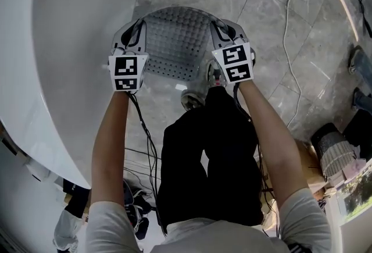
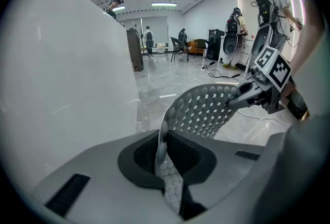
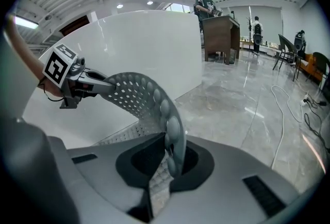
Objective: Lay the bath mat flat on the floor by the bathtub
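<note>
Holding the mat [image 1: 174,42] up by two corners, we have it just beside the tub [image 1: 70,48], over the floor [image 1: 279,25]. The left gripper [image 1: 130,35] is pinching one corner of the mat, with its jaws squeezed tight on the thin edge. The right gripper [image 1: 224,29] is pinching the other corner the same way. Between them the mat bends up in a hump, so it is not flat. The rest of it hangs down and away from us. We cannot tell if the far edge touches the floor yet.

We think this is the step of putting the mat down. It is in the right spot, next to the tub, but it is not lying flat yet.

Next we should bring both hands down together and keep them level. We should also pull the two corners apart a bit, so the hump goes away. A shoe [image 1: 195,92] is near the close edge, so the mat must not land on it. Only when the mat lies flat should the jaws let go.
</note>
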